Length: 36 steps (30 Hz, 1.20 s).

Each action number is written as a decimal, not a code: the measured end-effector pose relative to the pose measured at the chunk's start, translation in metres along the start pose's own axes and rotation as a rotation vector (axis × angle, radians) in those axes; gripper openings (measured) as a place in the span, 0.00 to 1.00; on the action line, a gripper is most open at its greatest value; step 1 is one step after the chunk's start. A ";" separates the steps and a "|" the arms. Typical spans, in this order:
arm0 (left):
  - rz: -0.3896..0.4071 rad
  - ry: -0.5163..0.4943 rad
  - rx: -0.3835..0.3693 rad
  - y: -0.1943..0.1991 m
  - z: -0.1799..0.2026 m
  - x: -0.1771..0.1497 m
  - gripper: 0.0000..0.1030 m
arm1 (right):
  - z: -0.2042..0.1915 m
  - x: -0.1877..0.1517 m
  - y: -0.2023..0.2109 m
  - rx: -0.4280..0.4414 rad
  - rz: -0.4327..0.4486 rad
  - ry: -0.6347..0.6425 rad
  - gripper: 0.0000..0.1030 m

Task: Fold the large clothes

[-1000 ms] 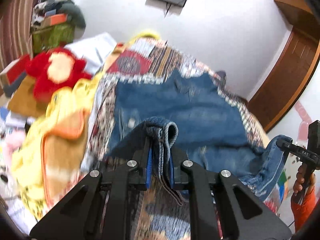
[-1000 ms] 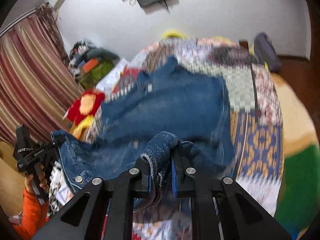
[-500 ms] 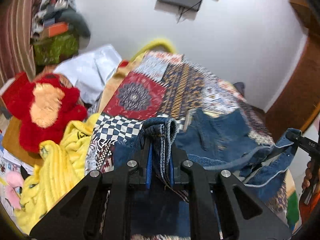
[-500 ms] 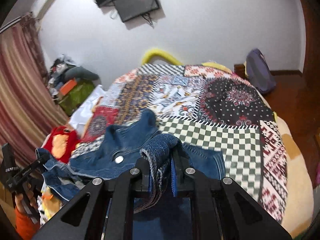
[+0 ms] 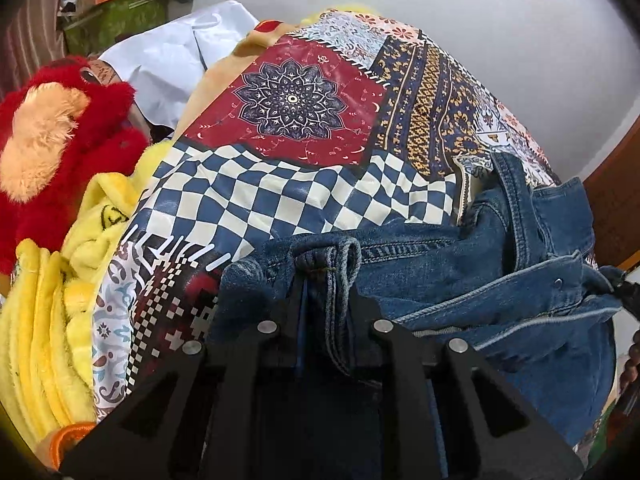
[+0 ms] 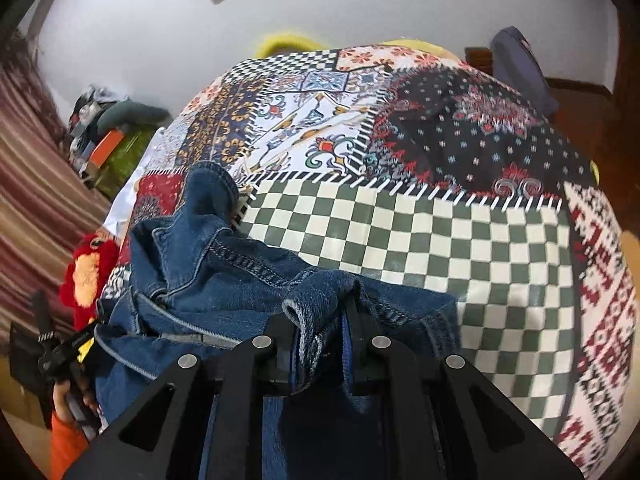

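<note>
Over the bed (image 5: 304, 184), you have each claw, left (image 5: 326, 280) and right (image 6: 320, 304), clenched on a denim jacket (image 5: 460, 272) hem so its fold lands flat.

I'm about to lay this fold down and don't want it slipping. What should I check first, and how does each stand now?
1. Left gripper clamped on the denim jacket: ok.
2. Right gripper clamped on the jacket: ok.
3. Bedspread ahead bare for landing: ok.
4. Folded edge even between the grippers: not ok, cloth bunches and sags there.
5. Collar lying flat: not ok, it stands rumpled.
6. Lower layer smooth under the fold: cannot tell, hidden.
</note>
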<state>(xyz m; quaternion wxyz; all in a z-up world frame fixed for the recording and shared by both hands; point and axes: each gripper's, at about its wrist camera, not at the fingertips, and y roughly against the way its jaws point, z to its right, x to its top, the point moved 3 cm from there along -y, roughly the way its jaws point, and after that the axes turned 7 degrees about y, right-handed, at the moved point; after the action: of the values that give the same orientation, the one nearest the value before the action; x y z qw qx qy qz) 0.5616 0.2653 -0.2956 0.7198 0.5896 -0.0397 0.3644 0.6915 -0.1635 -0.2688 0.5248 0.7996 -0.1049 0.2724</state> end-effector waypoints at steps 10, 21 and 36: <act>-0.028 -0.023 0.057 -0.005 0.009 0.000 0.19 | -0.009 0.006 0.046 0.017 -0.003 0.095 0.11; -0.049 -0.049 0.109 -0.006 0.010 -0.002 0.18 | 0.049 0.010 0.126 -0.482 0.089 0.133 0.13; 0.122 -0.177 0.064 0.119 0.018 -0.001 0.72 | -0.022 -0.064 0.095 -0.073 -0.037 0.234 0.13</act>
<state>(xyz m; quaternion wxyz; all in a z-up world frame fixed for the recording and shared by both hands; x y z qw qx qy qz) 0.4993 0.2538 -0.1931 0.6707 0.6386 -0.1272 0.3551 0.5879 -0.1916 -0.2224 0.5670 0.7447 -0.0380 0.3501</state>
